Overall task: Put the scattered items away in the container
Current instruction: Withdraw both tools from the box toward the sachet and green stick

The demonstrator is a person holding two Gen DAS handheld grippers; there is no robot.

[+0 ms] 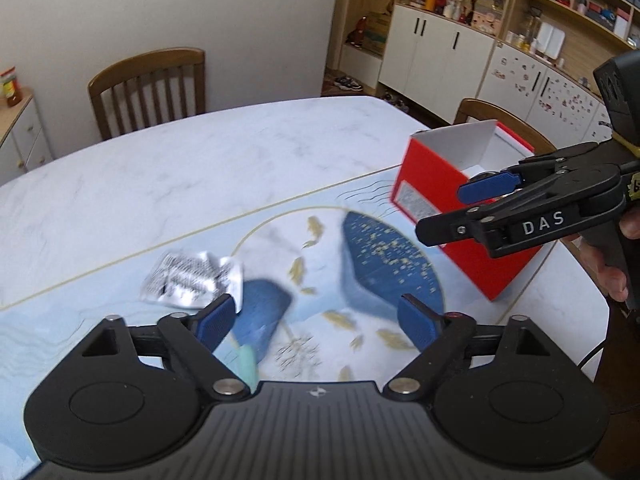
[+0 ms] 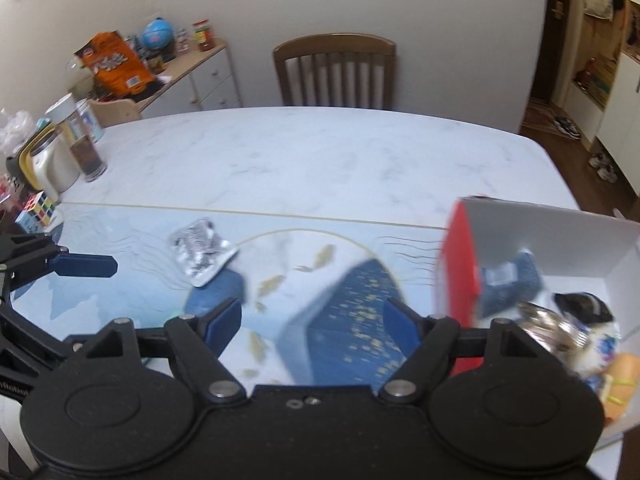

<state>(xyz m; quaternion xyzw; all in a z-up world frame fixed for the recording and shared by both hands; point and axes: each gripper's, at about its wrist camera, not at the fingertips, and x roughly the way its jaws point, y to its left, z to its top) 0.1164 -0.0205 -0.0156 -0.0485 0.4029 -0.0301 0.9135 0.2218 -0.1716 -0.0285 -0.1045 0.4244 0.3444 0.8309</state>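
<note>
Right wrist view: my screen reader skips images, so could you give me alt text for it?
The open right gripper hovers over a blue patterned mat, where a silver foil packet lies loose. At right, a red box already holds several blurred items.

Both wrist cams sit low over the table's (image 1: 168, 168) near edge, facing the far edge w/ chair. Left cam angles right, right cam left. Shared: foil packet (image 1: 192, 280) (image 2: 202, 250), red box (image 1: 432, 184) (image 2: 460, 264).
</note>
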